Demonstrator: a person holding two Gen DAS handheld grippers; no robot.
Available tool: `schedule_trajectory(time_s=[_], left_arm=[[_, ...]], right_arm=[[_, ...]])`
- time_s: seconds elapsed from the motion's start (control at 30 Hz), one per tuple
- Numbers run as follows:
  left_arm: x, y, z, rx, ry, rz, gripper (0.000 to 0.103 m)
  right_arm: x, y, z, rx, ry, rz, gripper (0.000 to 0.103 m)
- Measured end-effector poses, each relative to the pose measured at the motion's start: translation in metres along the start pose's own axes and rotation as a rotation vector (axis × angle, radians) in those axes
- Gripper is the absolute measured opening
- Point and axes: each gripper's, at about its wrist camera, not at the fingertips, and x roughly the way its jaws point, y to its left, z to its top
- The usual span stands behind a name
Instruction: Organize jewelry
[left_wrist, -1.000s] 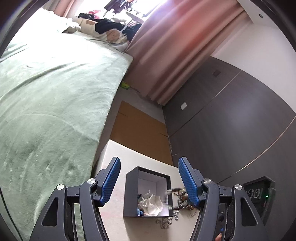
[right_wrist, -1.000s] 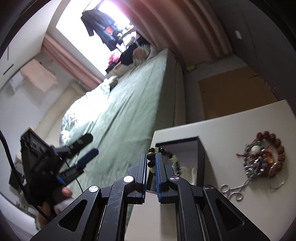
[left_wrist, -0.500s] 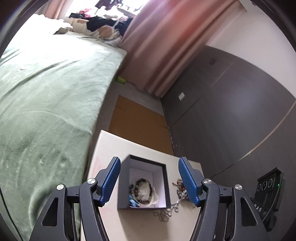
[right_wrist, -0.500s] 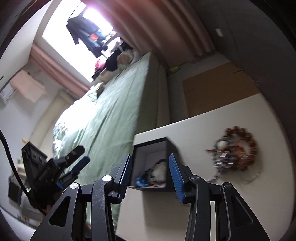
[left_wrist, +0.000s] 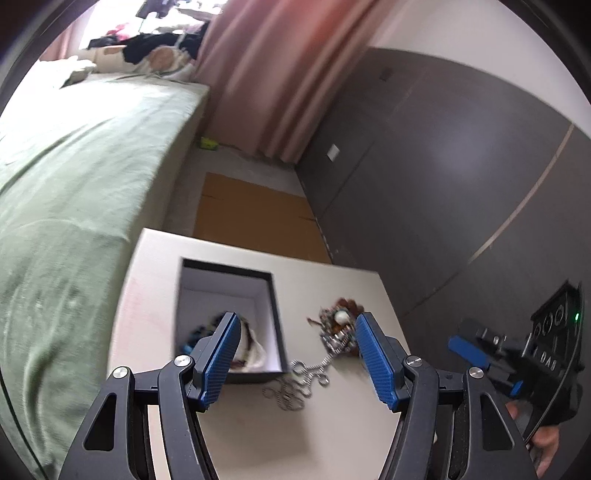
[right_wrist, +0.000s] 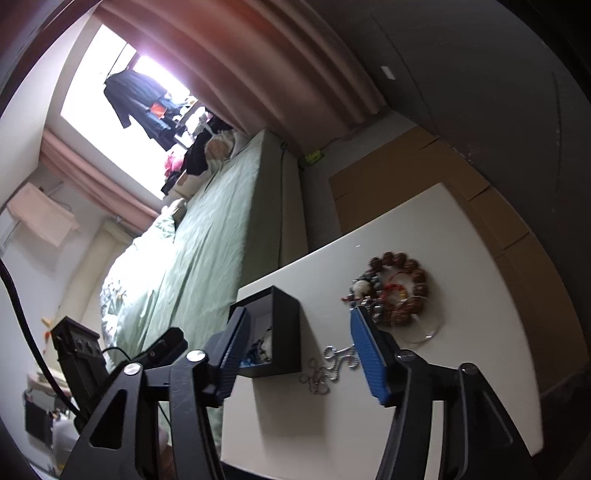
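A dark open box (left_wrist: 275, 310) (right_wrist: 286, 328) with a white lining stands on a small white table (left_wrist: 332, 435) (right_wrist: 461, 369) and holds several pieces of jewelry (left_wrist: 251, 347). Beside it lie a brown bead bracelet pile (left_wrist: 341, 321) (right_wrist: 397, 291) and a silver chain (left_wrist: 299, 380) (right_wrist: 332, 365). My left gripper (left_wrist: 295, 354) is open and empty above the table, between box and pile. My right gripper (right_wrist: 299, 350) is open and empty, hovering near the box and chain; it also shows at the right of the left wrist view (left_wrist: 480, 354).
A bed with a green cover (left_wrist: 74, 192) (right_wrist: 221, 229) runs along the table's left side. Flat cardboard (left_wrist: 255, 221) (right_wrist: 406, 166) lies on the floor beyond the table. Dark wardrobe doors (left_wrist: 443, 177) and pink curtains (left_wrist: 280, 74) stand behind.
The right gripper opened and let a dark bead bracelet drop into the box, then drew back. The left gripper swung right, from over the box toward the bracelet pile.
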Motion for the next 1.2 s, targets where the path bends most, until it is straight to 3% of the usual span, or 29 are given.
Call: schedule_trajectory(time_s=[0.33,0.6,1.2], left_arm=[[0.047,-0.047,-0.021,0.102,0.094,-0.019,0.062],[0.092,-0.064,-0.022,0.134,0.153,0.009,0.038],[0.169,-0.065,-0.032,0.176,0.265,0.063,0.036]], right_arm=[[-0.019,-0.040,0.005,0.110,-0.008,-0.047,0.058],[-0.022,-0.062,0.013,0.154,-0.007,-0.062,0.058],[-0.013,-0.102,0.032,0.242,-0.006,-0.073,0.058]])
